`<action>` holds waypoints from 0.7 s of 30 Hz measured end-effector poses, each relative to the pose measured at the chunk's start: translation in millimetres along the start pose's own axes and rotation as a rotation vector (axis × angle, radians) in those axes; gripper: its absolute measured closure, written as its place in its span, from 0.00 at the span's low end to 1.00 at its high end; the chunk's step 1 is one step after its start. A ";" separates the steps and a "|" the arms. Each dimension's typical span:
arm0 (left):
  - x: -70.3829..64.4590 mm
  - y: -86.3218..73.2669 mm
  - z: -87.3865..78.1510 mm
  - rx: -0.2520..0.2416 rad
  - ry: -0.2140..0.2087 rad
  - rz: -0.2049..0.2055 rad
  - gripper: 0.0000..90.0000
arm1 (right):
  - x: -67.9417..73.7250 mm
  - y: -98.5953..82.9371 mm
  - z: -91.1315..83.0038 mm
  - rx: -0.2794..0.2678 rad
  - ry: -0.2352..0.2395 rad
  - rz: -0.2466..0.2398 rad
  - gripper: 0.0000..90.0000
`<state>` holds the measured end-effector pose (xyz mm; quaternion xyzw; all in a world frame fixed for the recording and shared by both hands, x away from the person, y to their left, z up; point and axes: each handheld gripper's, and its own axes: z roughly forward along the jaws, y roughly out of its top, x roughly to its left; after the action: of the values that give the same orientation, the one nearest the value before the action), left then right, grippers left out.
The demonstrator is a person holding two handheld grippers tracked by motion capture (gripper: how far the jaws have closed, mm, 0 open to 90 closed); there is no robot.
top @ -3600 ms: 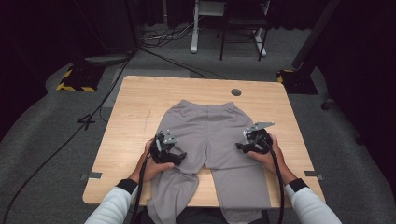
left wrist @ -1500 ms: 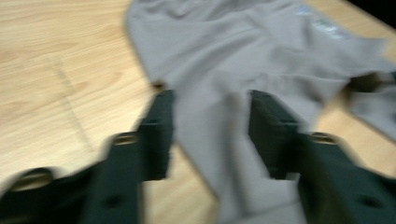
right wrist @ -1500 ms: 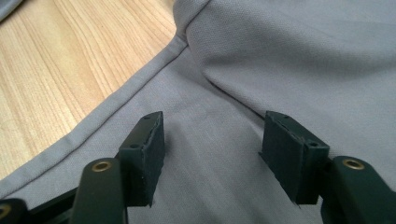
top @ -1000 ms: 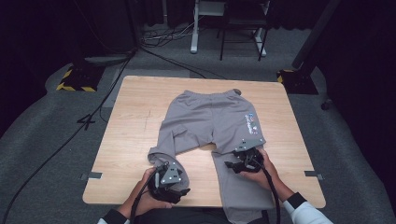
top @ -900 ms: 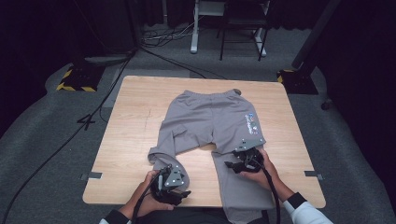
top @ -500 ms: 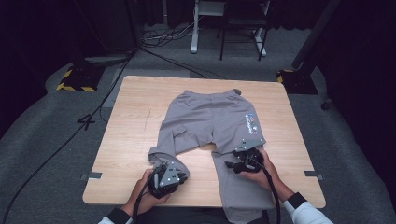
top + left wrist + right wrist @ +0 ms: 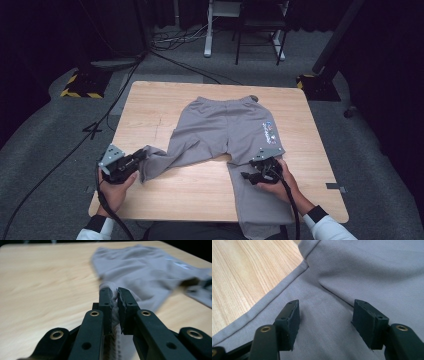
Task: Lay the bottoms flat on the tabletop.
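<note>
Out to the left of the trousers' [image 7: 227, 132] waistband, the left gripper [image 7: 136, 159] is pinching one leg's cuff [image 7: 110, 287], while the right gripper [image 7: 256, 170] is hovering wide-jawed over the other leg.

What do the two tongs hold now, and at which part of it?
The left tongs are shut on the grey trousers, at the cuff end of one leg. The right tongs are open over the other leg and hold nothing.
</note>
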<state>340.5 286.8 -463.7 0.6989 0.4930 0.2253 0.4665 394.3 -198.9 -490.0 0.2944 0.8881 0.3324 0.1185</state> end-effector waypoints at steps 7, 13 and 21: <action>30.2 -13.9 1.4 0.110 0.182 -0.075 0.71 | -2.0 0.0 0.0 0.001 -0.005 -0.001 0.41; -5.8 -3.7 1.7 0.108 0.034 0.071 0.42 | -3.6 0.4 0.1 0.004 -0.005 0.000 0.41; -48.8 -10.2 32.1 0.286 -0.017 0.305 0.43 | -3.7 0.1 -0.2 0.003 -0.004 -0.006 0.41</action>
<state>340.4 229.8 -480.4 0.8263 0.4047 0.2153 0.3273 397.2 -201.2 -489.7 0.2924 0.8894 0.3300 0.1209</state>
